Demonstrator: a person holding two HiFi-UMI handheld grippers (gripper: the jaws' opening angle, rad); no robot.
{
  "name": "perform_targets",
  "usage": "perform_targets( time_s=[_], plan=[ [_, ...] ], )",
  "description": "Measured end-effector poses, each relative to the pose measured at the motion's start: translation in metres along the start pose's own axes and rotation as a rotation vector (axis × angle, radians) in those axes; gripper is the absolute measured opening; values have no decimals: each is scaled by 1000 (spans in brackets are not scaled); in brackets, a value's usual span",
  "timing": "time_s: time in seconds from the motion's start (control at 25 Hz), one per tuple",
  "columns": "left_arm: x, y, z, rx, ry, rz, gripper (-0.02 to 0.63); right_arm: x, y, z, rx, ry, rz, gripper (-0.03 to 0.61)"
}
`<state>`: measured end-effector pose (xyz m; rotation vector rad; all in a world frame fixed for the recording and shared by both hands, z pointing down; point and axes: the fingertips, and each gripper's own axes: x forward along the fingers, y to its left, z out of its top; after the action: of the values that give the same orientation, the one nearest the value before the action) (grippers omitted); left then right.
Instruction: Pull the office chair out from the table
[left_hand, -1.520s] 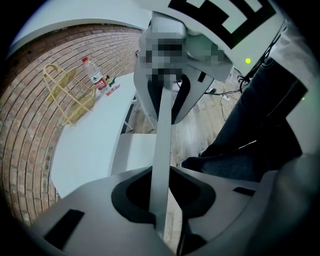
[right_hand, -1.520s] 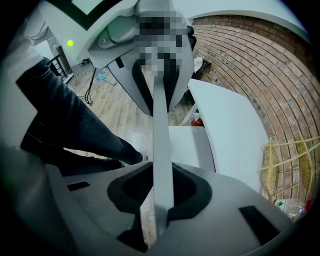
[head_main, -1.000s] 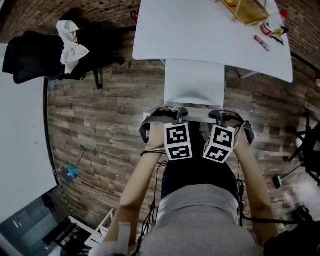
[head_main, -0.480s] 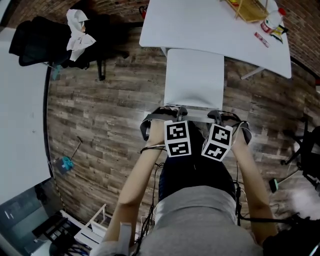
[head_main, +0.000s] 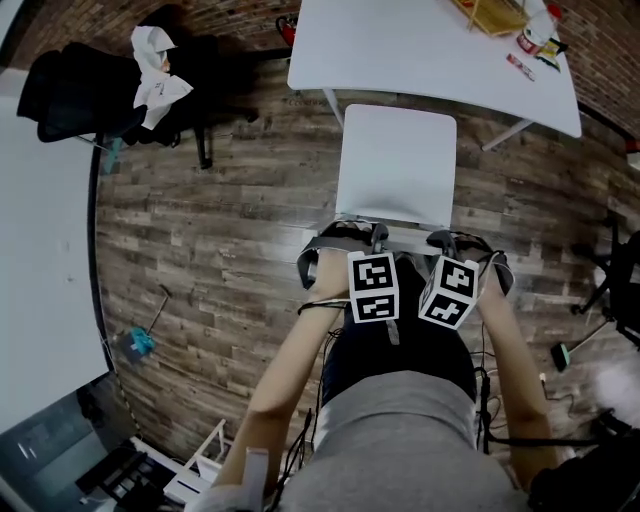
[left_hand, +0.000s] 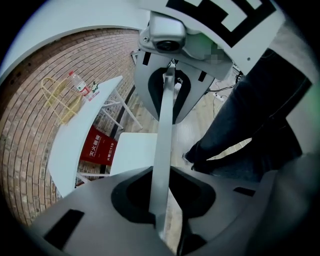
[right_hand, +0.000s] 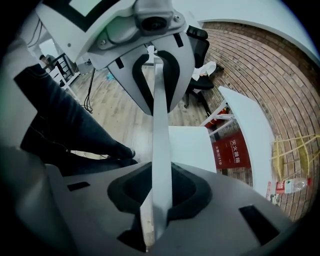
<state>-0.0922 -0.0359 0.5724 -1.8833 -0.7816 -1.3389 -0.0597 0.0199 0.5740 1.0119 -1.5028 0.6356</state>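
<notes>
Left claw (head_main: 348, 232): narrow, clamped on the backrest (left_hand: 164, 125) top edge.
Office chair (head_main: 398, 165): white; seat at 12 o'clock from both claws, just out from the table.
Table (head_main: 420, 50): white, 12 o'clock.
Right claw (head_main: 455, 240): narrow, gripping the same edge.

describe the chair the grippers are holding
Below the white table at the head view's top stands the white chair with a square seat. Unlike the black chair at left, its backrest is clamped by the left gripper and right gripper.
</notes>
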Motion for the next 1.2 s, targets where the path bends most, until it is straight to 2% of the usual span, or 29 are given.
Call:
perform_targets(
  time_s=[0.4,0.8,1.04,1.08,1.12,1.2],
  plan=[
    [-11,-42,-12,100,-24,-28,91,-5,51,11,111,10,-23,84],
    [-16,-67,-11,100,-30,-41,91,-9,76,9,126,2,-19,86],
    [-13,-68,-11,96,-82,-30,94,-6,78,9,118,-18,-19,90],
    [-14,-67,-11,85,-101,-15,100,-6,81,12,119,-34,-3,137],
    [-17,-67,-11,67,-127,0,120,-6,84,16,126,-53,16,221],
    [-26,-67,-7,17,-201,6,159,-12,88,23,155,-96,37,270]
  ],
)
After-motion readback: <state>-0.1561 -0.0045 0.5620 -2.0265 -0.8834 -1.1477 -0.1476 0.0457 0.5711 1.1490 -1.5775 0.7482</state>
